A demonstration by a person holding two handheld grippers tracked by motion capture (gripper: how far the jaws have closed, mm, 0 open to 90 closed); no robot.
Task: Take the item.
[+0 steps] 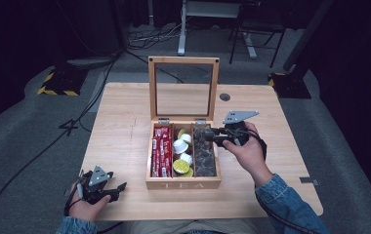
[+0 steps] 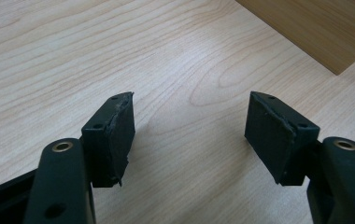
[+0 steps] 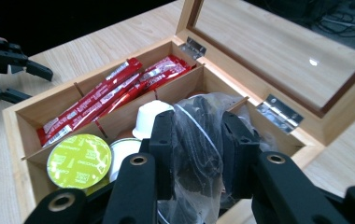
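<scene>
A wooden tea box [image 1: 183, 184] stands open mid-table, its glass lid [image 1: 183, 87] upright. The left compartment holds red sachets [image 1: 160, 151], the middle one green and white capsules [image 1: 182, 156], the right one dark packets [image 1: 204, 158]. My right gripper [image 1: 212, 132] hovers over the far end of the right compartment. In the right gripper view its jaws [image 3: 198, 135] are shut on a dark packet in clear wrap [image 3: 196, 163]. Near the table's front left corner, my left gripper [image 1: 119, 191] rests open with nothing between its pads [image 2: 119, 130].
Bare wooden tabletop [image 2: 73, 56] lies around the left gripper, and a corner of the box [image 2: 315, 32] shows ahead of it. A small round grommet [image 1: 225, 97] sits behind the box. Cables and desk legs are on the floor beyond the table.
</scene>
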